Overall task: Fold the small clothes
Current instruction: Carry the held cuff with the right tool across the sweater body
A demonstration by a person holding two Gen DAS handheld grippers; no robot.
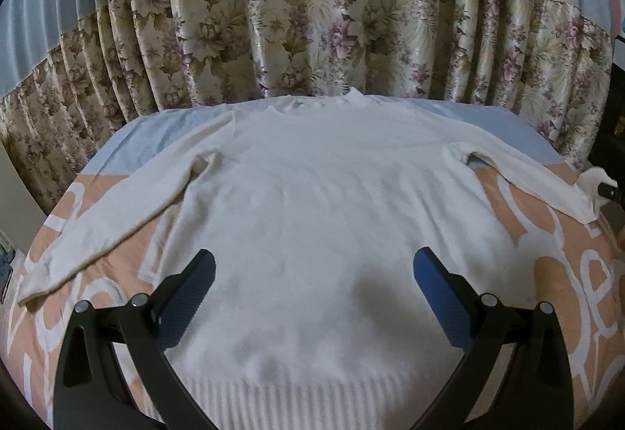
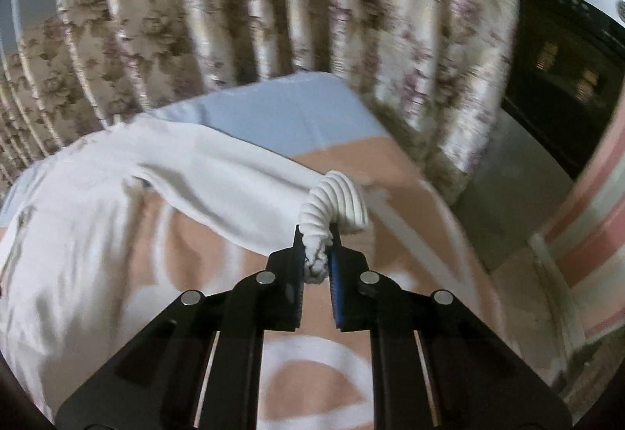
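A white long-sleeved sweater (image 1: 312,195) lies flat, front down the table, its ribbed hem nearest me and both sleeves spread out. My left gripper (image 1: 314,266) hovers open over the lower body of the sweater, nothing between its blue pads. My right gripper (image 2: 317,246) is shut on the ribbed cuff (image 2: 336,203) of the right sleeve (image 2: 218,176), which bunches up above the pads. In the left wrist view that cuff (image 1: 593,180) is lifted at the far right, with a dark tip of the right gripper (image 1: 607,190) beside it.
The sweater rests on a peach and white patterned cloth (image 1: 578,273) with a pale blue band (image 1: 129,145) at the back. Floral curtains (image 1: 312,27) hang close behind the table. A dark appliance (image 2: 566,78) stands to the right, beyond the table edge.
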